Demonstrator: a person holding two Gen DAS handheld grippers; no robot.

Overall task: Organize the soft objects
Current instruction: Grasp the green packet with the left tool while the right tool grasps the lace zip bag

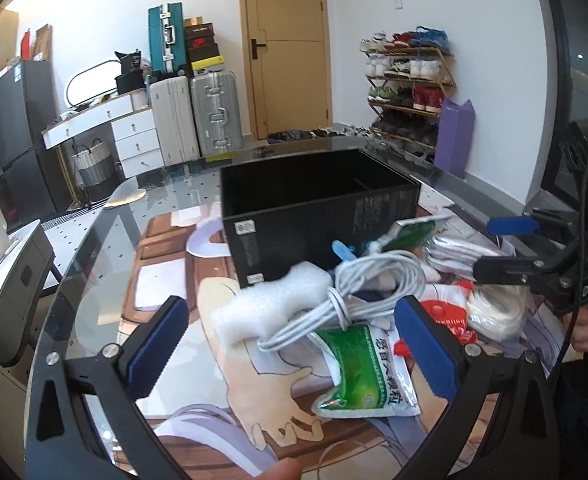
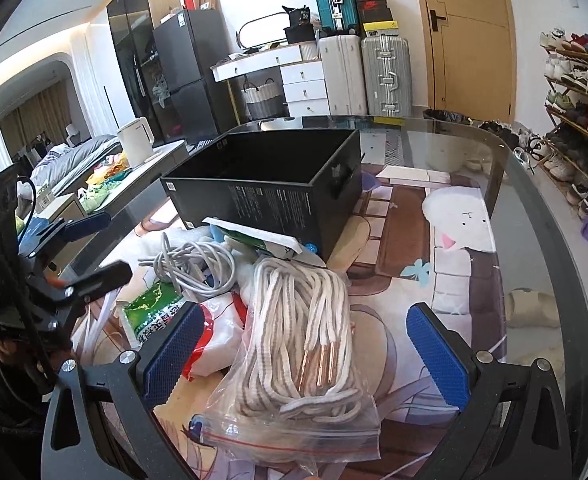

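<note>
Two grippers are held wide apart-jawed, gripping nothing: the left gripper (image 1: 292, 350) above one coiled white cable (image 1: 358, 296) and one foam piece (image 1: 270, 304), the right gripper (image 2: 306, 356) above one bagged rope bundle (image 2: 306, 332). One black box (image 2: 270, 184) stands just behind the pile.

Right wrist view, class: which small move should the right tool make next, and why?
Probably lower the right tool and close it on the clear zip bag of white laces. The tool is open, the bag lies between its pads, nearest of the pile, and the black box behind stands open-topped, so it could go there.
</note>
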